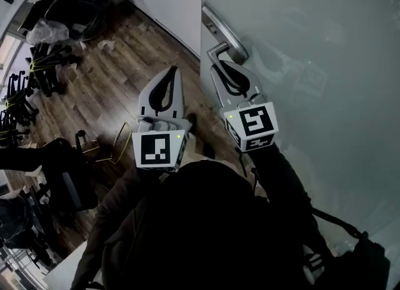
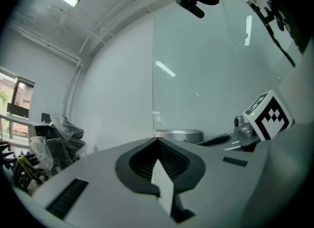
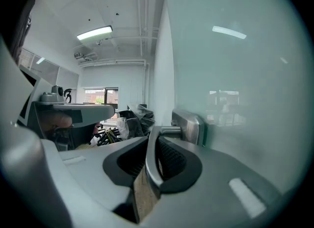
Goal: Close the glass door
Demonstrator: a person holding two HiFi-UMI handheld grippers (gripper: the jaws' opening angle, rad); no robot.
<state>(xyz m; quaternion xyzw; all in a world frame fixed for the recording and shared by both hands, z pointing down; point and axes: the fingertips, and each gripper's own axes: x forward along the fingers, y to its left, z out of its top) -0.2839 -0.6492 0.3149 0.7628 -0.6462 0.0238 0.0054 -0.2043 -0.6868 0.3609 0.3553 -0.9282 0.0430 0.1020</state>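
Right tongs [image 1: 220, 70] in my grip, clenched on door handle [image 1: 222, 47], lever between jaws. Left tongs [image 1: 172, 73] just beside right, jaws pressed together, holding nothing, clear of handle. Glass door [image 1: 312, 64] straight ahead of right tongs. Door edge ahead of left tongs. Wooden floor [image 1: 106, 89] beyond left tongs.

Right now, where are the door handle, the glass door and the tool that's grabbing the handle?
door handle [image 1: 224, 47]: head view, on its lever.
glass door [image 1: 325, 51]: head view, on the bare pane.
right gripper [image 3: 153, 141]: right gripper view, between its fingers, shut on the door handle.
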